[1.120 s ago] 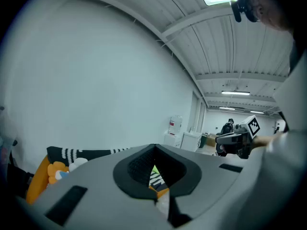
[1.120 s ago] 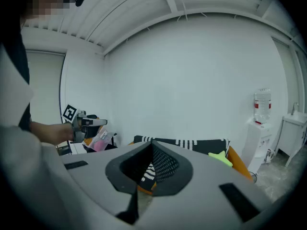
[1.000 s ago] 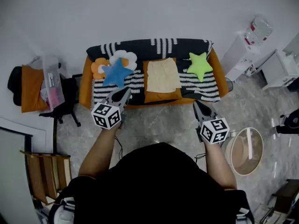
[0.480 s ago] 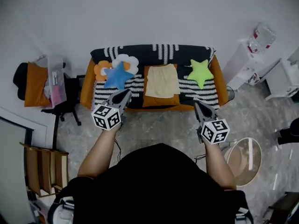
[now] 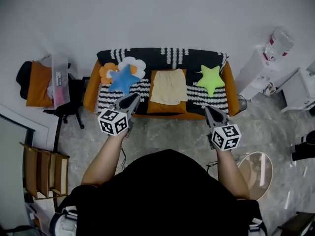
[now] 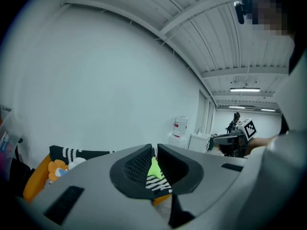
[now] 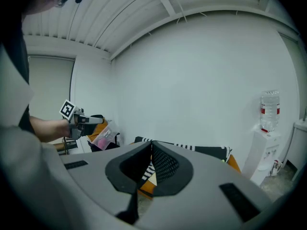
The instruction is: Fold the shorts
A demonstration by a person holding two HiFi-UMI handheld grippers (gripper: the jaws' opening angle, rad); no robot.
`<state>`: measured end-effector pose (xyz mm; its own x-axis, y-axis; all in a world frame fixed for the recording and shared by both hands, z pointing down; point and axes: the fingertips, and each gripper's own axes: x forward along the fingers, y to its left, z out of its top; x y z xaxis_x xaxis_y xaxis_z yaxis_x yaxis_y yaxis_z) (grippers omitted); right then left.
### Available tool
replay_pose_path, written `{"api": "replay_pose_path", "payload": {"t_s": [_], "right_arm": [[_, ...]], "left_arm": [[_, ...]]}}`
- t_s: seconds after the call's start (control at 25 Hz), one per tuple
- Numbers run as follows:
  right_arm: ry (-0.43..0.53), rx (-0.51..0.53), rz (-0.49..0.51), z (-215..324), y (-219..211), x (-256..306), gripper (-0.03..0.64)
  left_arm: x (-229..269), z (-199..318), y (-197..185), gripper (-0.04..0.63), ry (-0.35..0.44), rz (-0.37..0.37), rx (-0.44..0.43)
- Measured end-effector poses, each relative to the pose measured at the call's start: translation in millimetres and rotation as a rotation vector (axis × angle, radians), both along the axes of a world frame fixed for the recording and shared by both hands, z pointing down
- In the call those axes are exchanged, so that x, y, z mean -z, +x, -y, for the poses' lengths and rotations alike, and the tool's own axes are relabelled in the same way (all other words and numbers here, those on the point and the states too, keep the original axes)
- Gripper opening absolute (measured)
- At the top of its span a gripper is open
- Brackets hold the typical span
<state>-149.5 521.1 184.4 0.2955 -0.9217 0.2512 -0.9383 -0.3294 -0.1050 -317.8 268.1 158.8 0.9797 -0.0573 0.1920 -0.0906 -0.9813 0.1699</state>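
Note:
Cream shorts [image 5: 168, 86] lie flat on the middle orange seat cushion of the sofa [image 5: 90, 90], in the head view. Both grippers are held in the air short of the sofa's front edge, touching nothing. My left gripper [image 5: 132, 99] points at the striped throw to the left of the shorts. Its jaws have just been opening, and a narrow gap with nothing in it shows in the left gripper view [image 6: 154, 147]. My right gripper [image 5: 207, 108] points at the sofa to the right of the shorts. Its tips meet in the right gripper view [image 7: 151, 143].
On the sofa lie a blue star pillow [image 5: 122, 78], a flower pillow [image 5: 104, 72] and a green star pillow [image 5: 210, 80]. A chair with orange cloth and a plastic bag [image 5: 49, 85] stands left, a water dispenser [image 5: 268, 58] right, a round table [image 5: 256, 168] near right.
The person has stepped a little towards the sofa, carrying both grippers forward. The round table has slid back in the head view. The shorts have not moved.

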Motion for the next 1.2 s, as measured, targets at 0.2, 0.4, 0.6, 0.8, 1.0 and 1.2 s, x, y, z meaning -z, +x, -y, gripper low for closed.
{"api": "replay_pose_path", "payload": {"t_s": [0.2,0.4,0.6,0.8,1.0,1.2], "right_arm": [[-0.001,0.010,-0.017,4,21,10,0.025],[0.005,0.021,-0.045,-1,30,8,0.102],[0.000,0.026,-0.060,-1,36,11,0.166],[-0.008,0.025,-0.059,-3,43,12,0.213],[-0.013,0.023,-0.067,-7,49,17,0.235],[-0.017,0.023,-0.077,-7,57,15,0.252]], "left_arm": [[8,-2,14,0.101,0.001,0.014,0.015],[1,-15,20,0.157,-0.002,0.016,0.021],[2,-19,24,0.207,0.003,0.021,0.024],[0,-21,31,0.263,0.023,0.042,0.015],[0,-21,33,0.284,0.024,0.049,0.021],[-4,-16,41,0.289,0.021,0.044,0.026]]}}
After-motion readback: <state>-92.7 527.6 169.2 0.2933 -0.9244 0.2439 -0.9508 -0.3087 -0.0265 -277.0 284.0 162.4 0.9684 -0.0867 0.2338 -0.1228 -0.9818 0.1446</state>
